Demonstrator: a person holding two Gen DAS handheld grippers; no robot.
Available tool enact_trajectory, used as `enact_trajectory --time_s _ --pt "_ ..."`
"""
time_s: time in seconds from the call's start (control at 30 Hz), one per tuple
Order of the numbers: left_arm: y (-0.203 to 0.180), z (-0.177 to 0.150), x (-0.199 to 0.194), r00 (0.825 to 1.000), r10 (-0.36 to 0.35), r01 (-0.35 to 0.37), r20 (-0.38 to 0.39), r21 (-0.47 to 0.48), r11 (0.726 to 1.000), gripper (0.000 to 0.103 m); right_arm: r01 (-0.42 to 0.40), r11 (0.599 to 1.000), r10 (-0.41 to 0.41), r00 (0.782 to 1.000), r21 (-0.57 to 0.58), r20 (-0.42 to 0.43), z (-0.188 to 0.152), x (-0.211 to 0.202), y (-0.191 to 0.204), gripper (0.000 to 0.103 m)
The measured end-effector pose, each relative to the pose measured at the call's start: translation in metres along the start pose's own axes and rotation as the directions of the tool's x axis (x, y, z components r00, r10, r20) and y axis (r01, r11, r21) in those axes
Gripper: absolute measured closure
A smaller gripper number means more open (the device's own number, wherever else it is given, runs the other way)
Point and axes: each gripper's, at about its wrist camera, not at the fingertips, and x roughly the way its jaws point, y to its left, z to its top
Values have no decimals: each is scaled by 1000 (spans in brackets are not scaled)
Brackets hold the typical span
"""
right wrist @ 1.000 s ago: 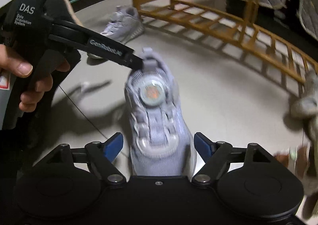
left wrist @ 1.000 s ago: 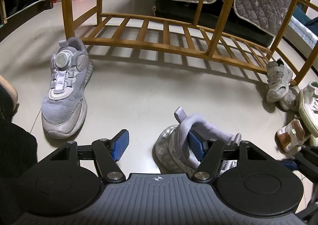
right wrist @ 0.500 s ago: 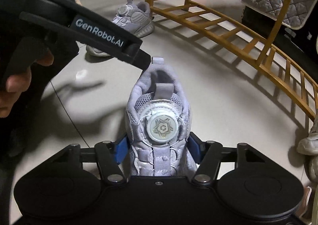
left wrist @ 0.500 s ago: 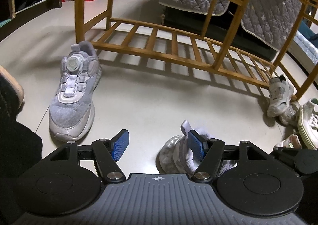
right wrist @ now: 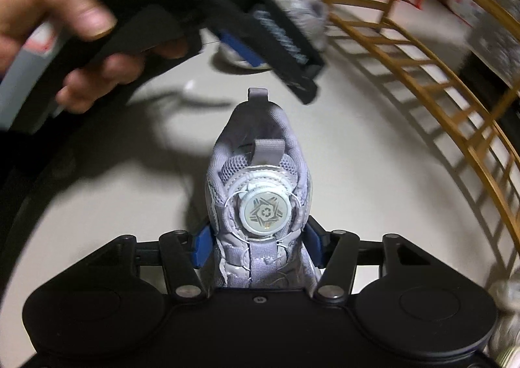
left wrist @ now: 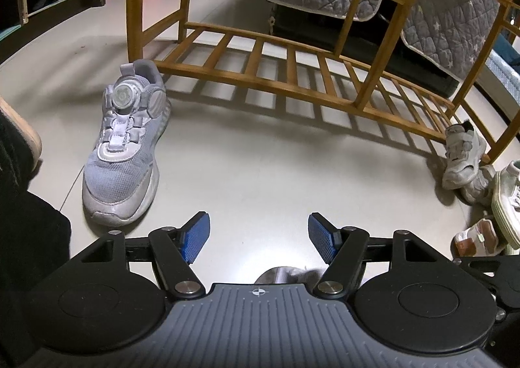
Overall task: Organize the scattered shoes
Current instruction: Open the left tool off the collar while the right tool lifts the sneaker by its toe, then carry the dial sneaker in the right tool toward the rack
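My right claw pinches the lilac-grey mesh sneaker with a round dial closure across its soft midfoot; light, squashy, so the firmer sole edge is safer. My left claw hangs spread, empty. Its twin sneaker lies on the floor beside the slatted bamboo shoe rack.

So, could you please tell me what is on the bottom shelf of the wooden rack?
The wooden rack's bottom slats look bare, with floor showing between them. The far right end is cut off, so I cannot say there.
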Motion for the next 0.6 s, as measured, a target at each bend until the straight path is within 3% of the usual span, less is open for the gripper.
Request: enact_trajectory --time_s 0.37,0.6 --pt "-3 -5 3 999 15 -13 -45 40 999 34 20 997 -20 1000 70 -12 -12 -11 1 28" --pt "-7 -2 -13 997 49 -42 -62 114 993 34 54 972 -47 998 227 -38 -35 -29 -13 24"
